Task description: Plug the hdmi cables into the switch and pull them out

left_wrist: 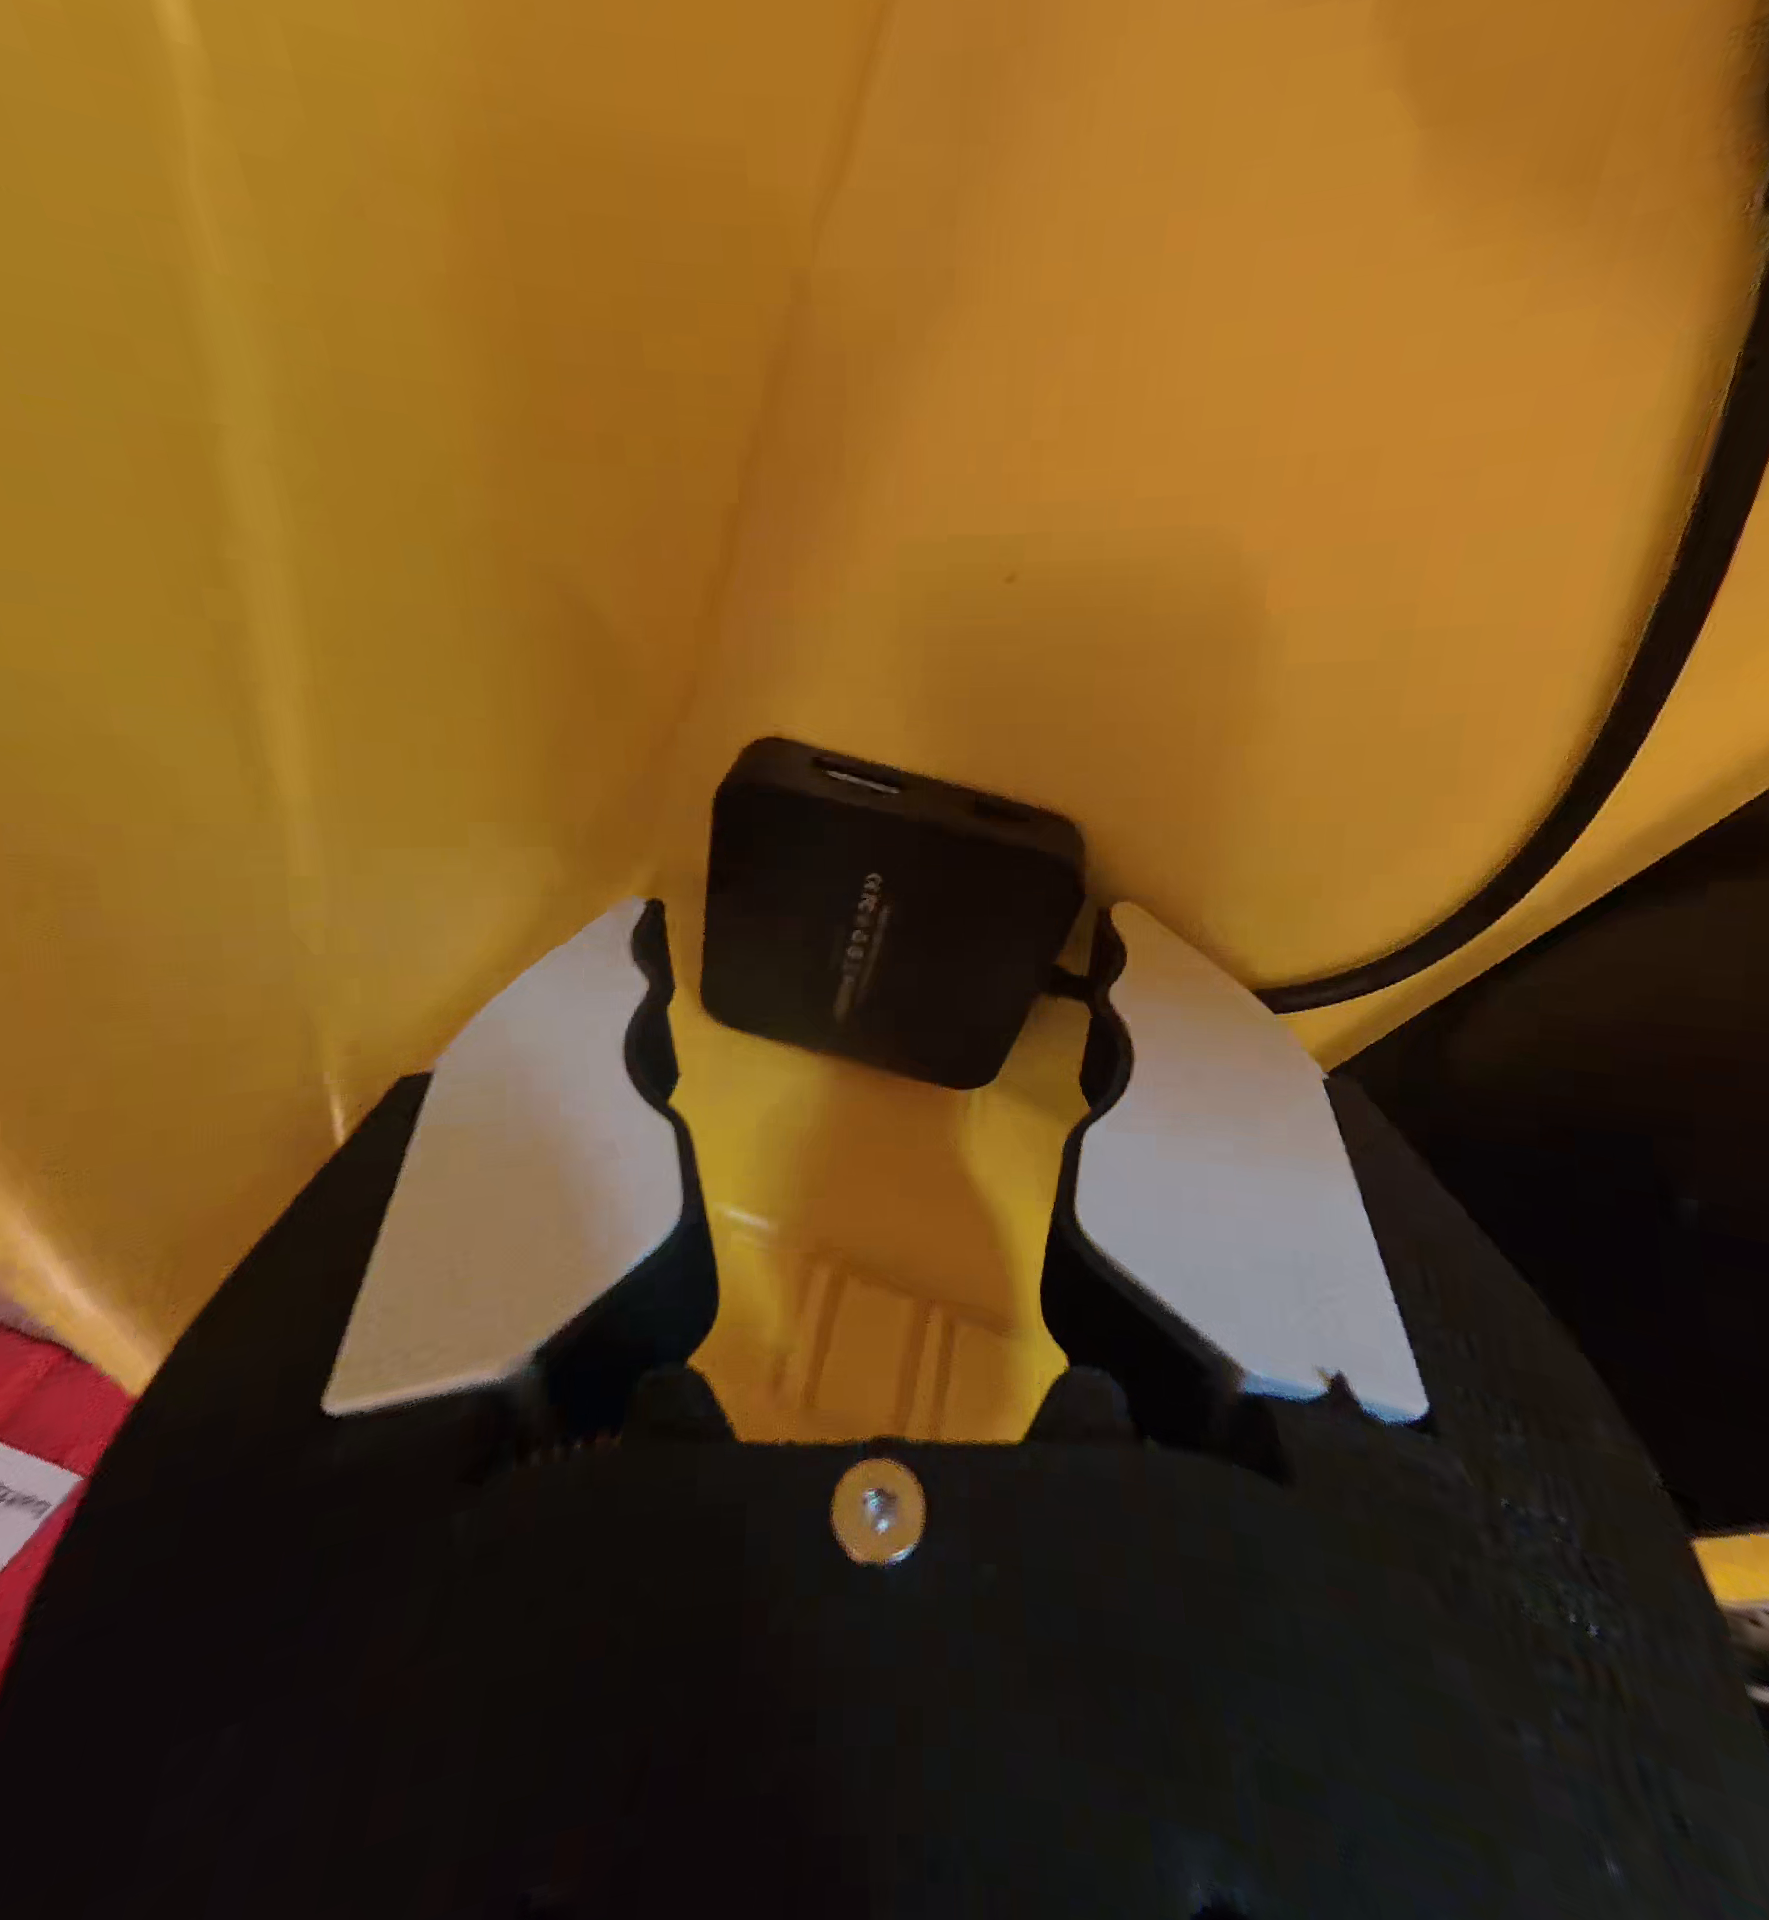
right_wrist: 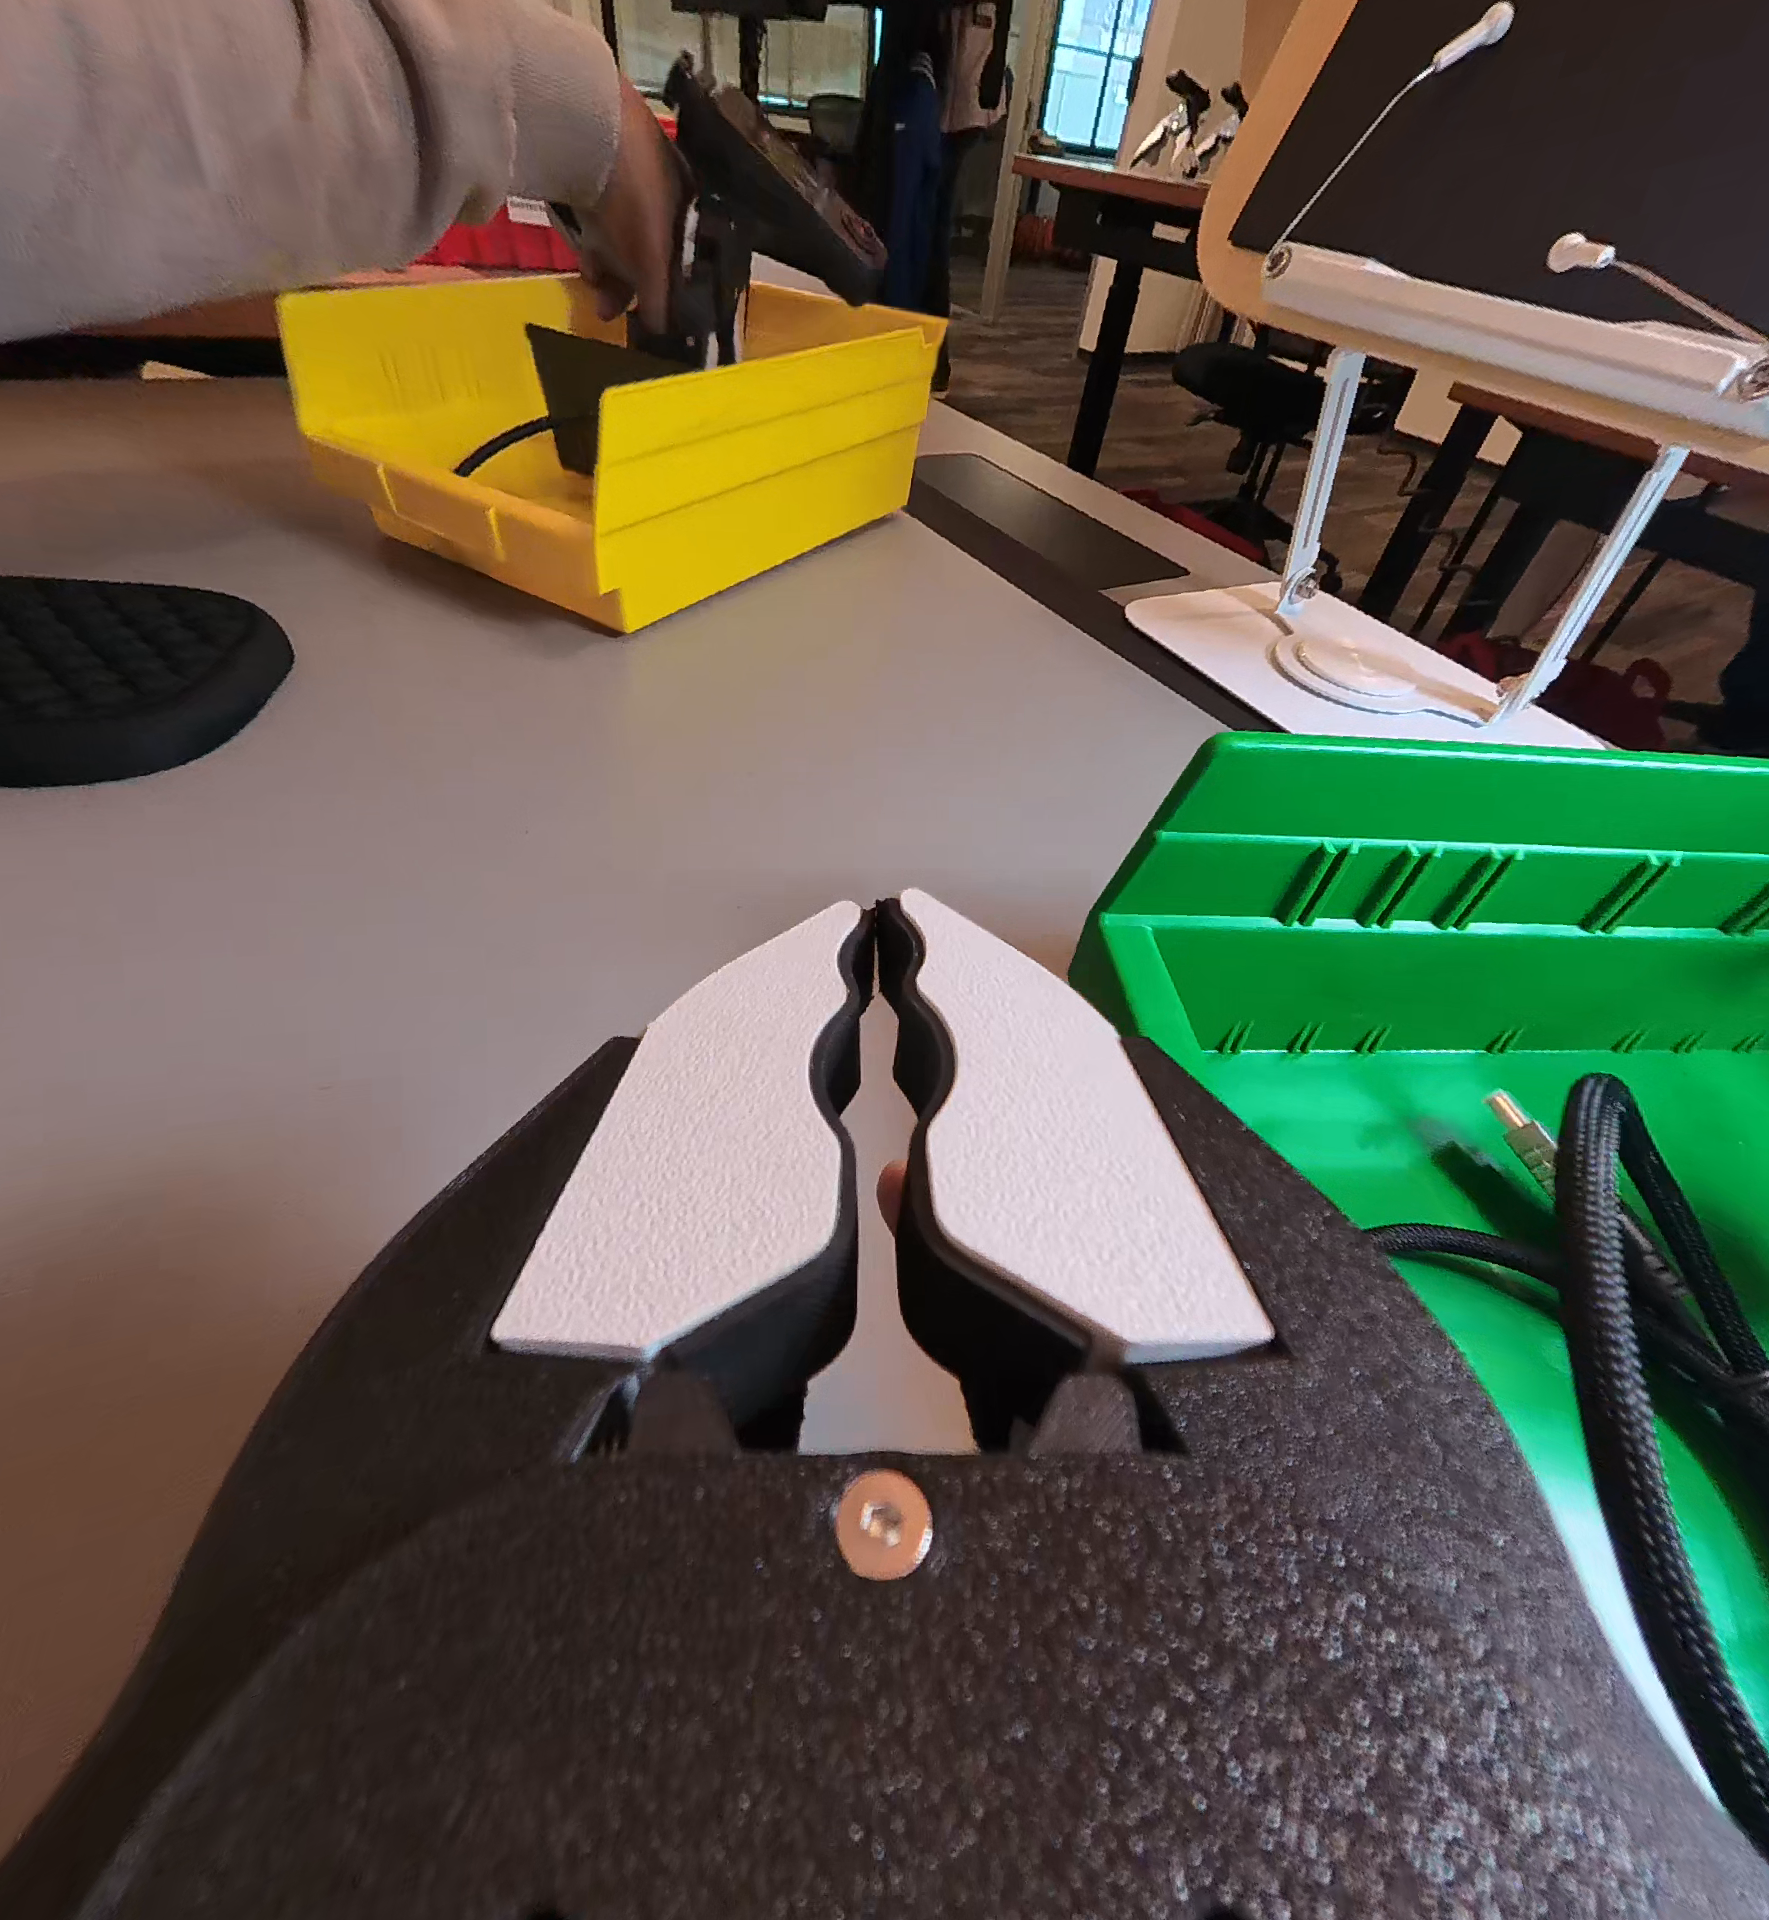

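Left wrist view: left tool [left_wrist: 882,940] is reaching inside the yellow bin [left_wrist: 444,520], its fingers [left_wrist: 537,1143] standing wide apart w/ nothing gripped. HDMI switch [left_wrist: 885,914], a small black square box, is lying at the bin's far corner, just past the fingertips and roughly between them; whether they're touching it, can't tell. 2 open ports are showing on its far edge. Thin black lead [left_wrist: 1690,675] is curving down the bin's right side toward the switch.

Right wrist view: right tool [right_wrist: 878,914] is hovering low over the grey surface [right_wrist: 547,831], tips meeting, nothing between them. Green bin [right_wrist: 1482,831] is sitting just beside it on the right, w/ braided black HDMI cables [right_wrist: 1628,1247] coiled inside and 1 metal plug [right_wrist: 1524,1127] lying free on the bin floor. Yellow bin [right_wrist: 734,488] is sitting well apart, farther back on the surface; a person's sleeve [right_wrist: 236,145] and hand are reaching into it w/ the other tool. Black textured pad [right_wrist: 80,665] is lying at left, white stand [right_wrist: 1379,623] holding a dark panel at right.
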Demonstrator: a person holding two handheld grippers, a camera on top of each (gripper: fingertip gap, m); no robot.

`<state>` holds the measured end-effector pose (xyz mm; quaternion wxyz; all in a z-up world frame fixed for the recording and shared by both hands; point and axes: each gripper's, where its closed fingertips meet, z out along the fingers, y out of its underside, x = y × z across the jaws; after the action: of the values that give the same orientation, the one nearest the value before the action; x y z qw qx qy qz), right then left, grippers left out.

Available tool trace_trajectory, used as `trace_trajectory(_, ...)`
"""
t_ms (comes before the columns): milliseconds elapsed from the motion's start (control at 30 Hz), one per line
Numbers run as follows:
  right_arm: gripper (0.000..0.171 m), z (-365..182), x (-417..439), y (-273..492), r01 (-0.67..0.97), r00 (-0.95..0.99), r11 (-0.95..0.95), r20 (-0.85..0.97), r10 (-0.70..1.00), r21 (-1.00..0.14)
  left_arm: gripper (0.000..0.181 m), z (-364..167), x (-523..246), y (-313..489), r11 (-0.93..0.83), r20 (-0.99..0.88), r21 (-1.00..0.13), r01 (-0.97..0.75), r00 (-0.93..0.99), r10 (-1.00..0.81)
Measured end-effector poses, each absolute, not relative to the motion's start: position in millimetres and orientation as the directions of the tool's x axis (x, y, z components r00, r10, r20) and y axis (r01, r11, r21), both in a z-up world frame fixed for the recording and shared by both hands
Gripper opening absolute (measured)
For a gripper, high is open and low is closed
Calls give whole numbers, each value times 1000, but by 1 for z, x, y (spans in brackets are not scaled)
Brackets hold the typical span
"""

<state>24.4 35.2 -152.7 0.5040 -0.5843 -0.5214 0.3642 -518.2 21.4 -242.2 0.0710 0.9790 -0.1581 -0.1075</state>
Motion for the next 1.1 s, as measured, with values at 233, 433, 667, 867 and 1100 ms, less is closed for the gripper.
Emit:
trace_trajectory(233,0,-158,27,31,262,173,46,94,980,-964,70,-248,-508,19,-942,-35,185,-280,956,-291)
trace_trajectory(433,0,-148,38,31,224,181,35,77,981,-974,68,-248,-496,8,-873,-9,261,-413,903,-430)
trace_trajectory(667,0,-137,46,32,175,195,26,61,979,-984,68,-228,-494,15,-810,-123,234,-537,811,-573)
trace_trajectory(867,0,-141,43,31,193,189,26,63,980,-981,0,-151,-499,49,-772,-347,37,-634,716,-606)
trace_trajectory(1100,0,-144,39,24,214,170,46,84,982,-976,13,-138,-507,42,-765,-415,34,-643,687,-596)
